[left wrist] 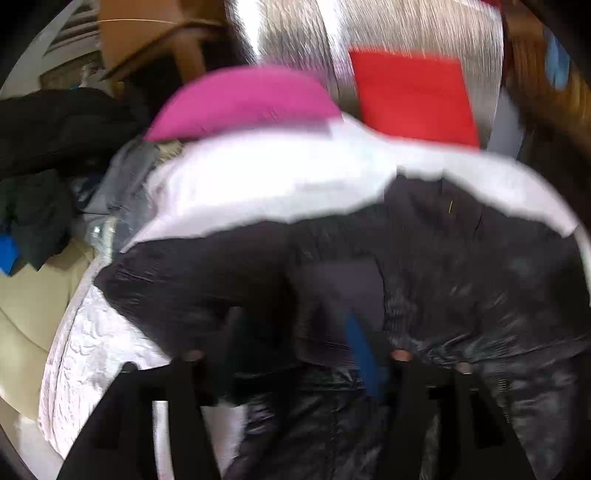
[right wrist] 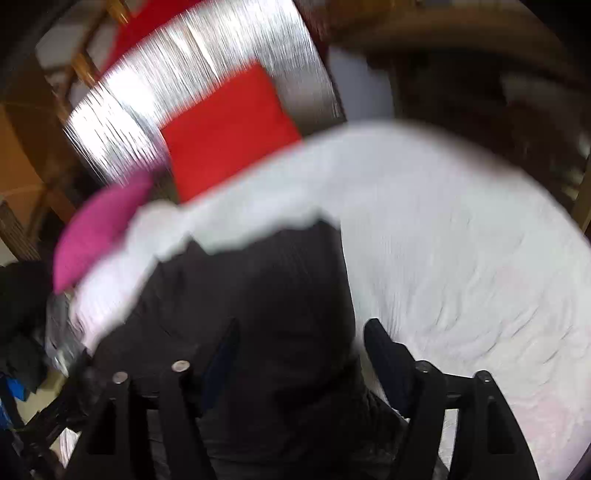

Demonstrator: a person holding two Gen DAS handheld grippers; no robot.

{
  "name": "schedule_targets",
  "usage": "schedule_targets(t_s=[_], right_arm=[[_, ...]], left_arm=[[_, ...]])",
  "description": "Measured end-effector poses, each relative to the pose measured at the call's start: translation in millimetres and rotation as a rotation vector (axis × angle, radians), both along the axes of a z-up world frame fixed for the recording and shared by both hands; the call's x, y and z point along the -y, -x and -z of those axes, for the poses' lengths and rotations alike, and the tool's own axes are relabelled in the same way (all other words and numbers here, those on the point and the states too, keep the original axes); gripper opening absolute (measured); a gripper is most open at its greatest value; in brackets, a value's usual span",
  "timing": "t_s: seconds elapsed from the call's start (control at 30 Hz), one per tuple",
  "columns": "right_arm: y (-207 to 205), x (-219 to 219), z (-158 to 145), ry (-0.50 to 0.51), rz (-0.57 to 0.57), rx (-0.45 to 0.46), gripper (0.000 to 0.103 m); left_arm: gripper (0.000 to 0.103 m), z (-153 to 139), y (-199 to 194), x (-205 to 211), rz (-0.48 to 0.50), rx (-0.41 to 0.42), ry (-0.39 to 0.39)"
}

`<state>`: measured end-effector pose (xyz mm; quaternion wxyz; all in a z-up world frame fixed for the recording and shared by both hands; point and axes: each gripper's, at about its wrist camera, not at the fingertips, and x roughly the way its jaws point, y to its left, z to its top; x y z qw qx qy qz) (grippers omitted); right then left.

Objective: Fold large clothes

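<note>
A large black shiny jacket [left wrist: 461, 266] lies spread on the white bed sheet [left wrist: 277, 177]. In the left wrist view my left gripper [left wrist: 295, 354] hangs just above its near part with the jaws wide apart. Crumpled black fabric and a strip of blue [left wrist: 360, 343] show in the gap, and neither finger presses on them. In the right wrist view the jacket [right wrist: 266, 280] fills the space between the spread fingers of my right gripper [right wrist: 301, 332]. Its right finger [right wrist: 384, 350] stands by the jacket's edge, over the sheet [right wrist: 461, 240]. Both views are blurred.
A pink pillow [left wrist: 240, 99] and a red pillow [left wrist: 413, 96] lean at the head of the bed against a silver headboard [left wrist: 406, 26]. Dark clothes [left wrist: 48, 129] are heaped beside the bed on the left. Bare sheet stretches to the right of the jacket.
</note>
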<state>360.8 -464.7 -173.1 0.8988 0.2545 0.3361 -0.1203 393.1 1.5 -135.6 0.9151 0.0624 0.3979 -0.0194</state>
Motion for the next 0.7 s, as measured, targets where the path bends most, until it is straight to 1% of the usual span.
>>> schedule_targets(t_s=[0.03,0.07,0.1,0.17,0.2,0.27,0.33,0.4,0.43,0.47,0.53,0.57,0.6,0.63,0.7], right_arm=[[9,-4,-10,0.003,0.0,0.054,0.086],[18,-9,-20,-0.012,-0.019,0.105,0.09],[22,-15,-24,-0.033,-0.052,0.127,0.09],[24,-32,-25,-0.063,-0.12,0.139,0.09],[23,-43,-23,-0.071,-0.165,0.128,0.09],[20,-61,-13,-0.076,-0.235,0.1,0.09],[10,-81,-4,-0.045,-0.266,0.071,0.089],[5,-92,4,-0.013,-0.286,0.051,0.086],[-2,-99,10,-0.007,-0.304,0.03,0.085],[-9,-106,16,0.0,-0.315,0.007,0.085],[-15,-113,29,0.014,-0.327,-0.034,0.085],[-23,-116,39,0.019,-0.334,-0.071,0.085],[-31,-119,54,0.02,-0.346,-0.132,0.085],[-35,-120,61,0.037,-0.35,-0.157,0.085],[-35,-126,58,0.089,-0.362,-0.153,0.085]], left_arm=[[0.08,-14,10,-17,-0.022,0.038,0.031],[0.088,-25,19,-35,-0.051,0.073,0.055],[0.09,-30,24,-49,-0.073,0.091,0.071],[0.091,-36,31,-89,-0.141,0.103,0.104],[0.091,-34,33,-104,-0.173,0.098,0.117],[0.09,-23,32,-144,-0.259,0.059,0.176],[0.09,-7,27,-183,-0.345,0.015,0.266],[0.09,7,26,-209,-0.416,-0.01,0.339],[0.09,13,26,-218,-0.437,-0.007,0.38],[0.09,21,24,-231,-0.455,-0.004,0.45],[0.09,34,18,-244,-0.492,-0.024,0.535],[0.089,40,14,-250,-0.503,-0.024,0.579],[0.089,44,11,-255,-0.507,-0.016,0.609],[0.089,48,5,-260,-0.515,-0.005,0.639],[0.089,60,-5,-267,-0.54,-0.019,0.69]])
